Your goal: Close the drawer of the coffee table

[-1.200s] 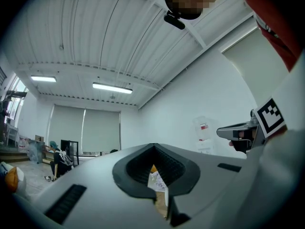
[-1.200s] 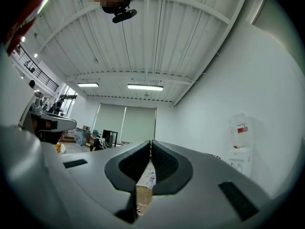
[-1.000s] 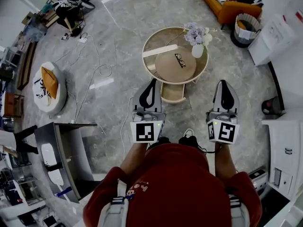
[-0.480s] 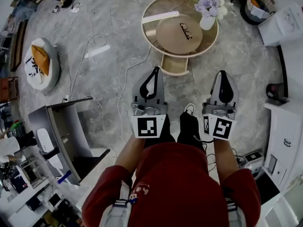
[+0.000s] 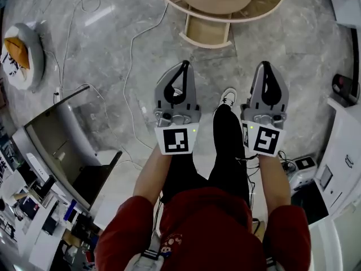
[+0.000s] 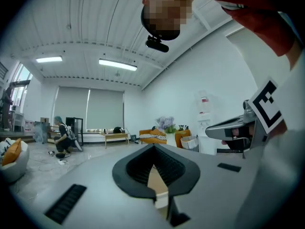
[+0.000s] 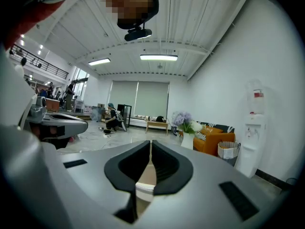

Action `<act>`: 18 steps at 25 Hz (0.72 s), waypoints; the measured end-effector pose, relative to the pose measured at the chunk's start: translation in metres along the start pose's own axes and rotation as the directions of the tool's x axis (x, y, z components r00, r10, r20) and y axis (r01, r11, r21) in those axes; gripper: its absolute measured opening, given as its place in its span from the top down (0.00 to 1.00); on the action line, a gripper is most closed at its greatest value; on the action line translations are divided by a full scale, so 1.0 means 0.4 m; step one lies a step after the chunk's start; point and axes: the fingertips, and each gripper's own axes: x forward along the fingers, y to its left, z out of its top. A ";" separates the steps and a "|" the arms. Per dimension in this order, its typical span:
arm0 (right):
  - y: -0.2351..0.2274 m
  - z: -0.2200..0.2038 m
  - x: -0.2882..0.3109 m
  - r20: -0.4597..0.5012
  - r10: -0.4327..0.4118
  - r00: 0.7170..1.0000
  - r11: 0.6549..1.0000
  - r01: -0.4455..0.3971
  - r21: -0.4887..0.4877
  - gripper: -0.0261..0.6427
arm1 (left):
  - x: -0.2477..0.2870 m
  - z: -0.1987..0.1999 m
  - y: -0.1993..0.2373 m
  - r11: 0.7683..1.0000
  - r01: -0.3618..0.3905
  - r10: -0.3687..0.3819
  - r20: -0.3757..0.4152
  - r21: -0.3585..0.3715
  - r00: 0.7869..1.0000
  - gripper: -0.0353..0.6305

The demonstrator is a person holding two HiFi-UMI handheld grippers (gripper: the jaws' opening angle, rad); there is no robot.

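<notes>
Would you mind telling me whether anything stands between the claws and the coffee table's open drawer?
Nothing visible does: only bare marble floor lies between the left claw, the right claw and the open drawer. A white cable runs off to the left.

Bright, even indoor light fills all three views. It comes from ceiling strip lights (image 6: 117, 64) and pale blinds (image 6: 88, 109) at the far wall. The glossy floor (image 5: 316, 61) carries a soft white streak of glare at upper left, and shadows are faint and diffuse. The head view bows outward at its edges, while both gripper views darken to black at the corners. The left gripper (image 6: 153, 149) and right gripper (image 7: 150, 144) sit soft-focused near their lenses, and the distant room looks perhaps slightly hazy.
</notes>
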 end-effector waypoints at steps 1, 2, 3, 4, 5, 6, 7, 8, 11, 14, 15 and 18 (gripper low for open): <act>0.006 -0.066 0.016 -0.004 -0.003 1.000 1.000 0.003 -0.008 0.92 | 0.006 -0.074 -0.007 1.000 0.003 -0.003 -0.006 -0.008 1.000 0.93; 0.011 -0.136 0.032 -0.010 -0.005 1.000 1.000 0.004 -0.015 0.92 | 0.011 -0.149 -0.017 1.000 0.007 -0.007 -0.013 -0.018 1.000 0.93; 0.018 -0.210 0.045 -0.020 -0.002 1.000 1.000 0.001 -0.019 0.92 | 0.014 -0.220 -0.029 1.000 0.011 -0.011 -0.020 -0.027 1.000 0.93; 0.024 -0.286 0.058 -0.029 0.004 1.000 1.000 -0.004 -0.017 0.92 | 0.017 -0.286 -0.044 0.999 0.013 -0.014 -0.019 -0.032 1.000 0.93; 0.025 -0.362 0.073 -0.032 0.007 0.999 1.000 -0.008 -0.014 0.92 | 0.028 -0.349 -0.060 0.999 0.015 -0.015 -0.003 -0.032 1.000 0.93; 0.021 -0.434 0.091 -0.029 0.008 1.000 1.000 -0.008 -0.012 0.92 | 0.043 -0.413 -0.080 0.999 0.014 -0.013 0.017 -0.030 1.000 0.93; 0.013 -0.505 0.106 -0.026 0.005 1.000 1.000 -0.006 -0.009 0.92 | 0.056 -0.481 -0.101 1.000 0.010 -0.009 0.030 -0.028 0.999 0.93; 0.005 -0.576 0.120 -0.027 0.002 1.000 1.000 -0.002 -0.004 0.92 | 0.065 -0.551 -0.122 1.000 0.006 -0.005 0.038 -0.025 0.999 0.93; 0.001 -0.784 0.168 -0.033 -0.006 0.999 1.000 0.006 0.014 0.92 | 0.074 -0.753 -0.157 1.000 -0.002 0.002 0.047 0.001 0.999 0.93; 0.004 -0.957 0.204 -0.011 -0.010 1.000 1.000 0.011 0.019 0.92 | 0.068 -0.941 -0.174 1.000 -0.023 0.022 0.049 0.009 0.999 0.93; 0.003 -1.004 0.214 0.002 -0.012 1.000 1.000 0.012 0.017 0.92 | 0.068 -0.995 -0.178 0.999 -0.033 0.032 0.054 0.007 0.998 0.93; 0.003 -1.123 0.240 0.047 -0.022 0.999 1.000 0.022 0.007 0.92 | 0.077 -1.135 -0.190 0.998 -0.056 0.054 0.078 0.014 0.995 0.93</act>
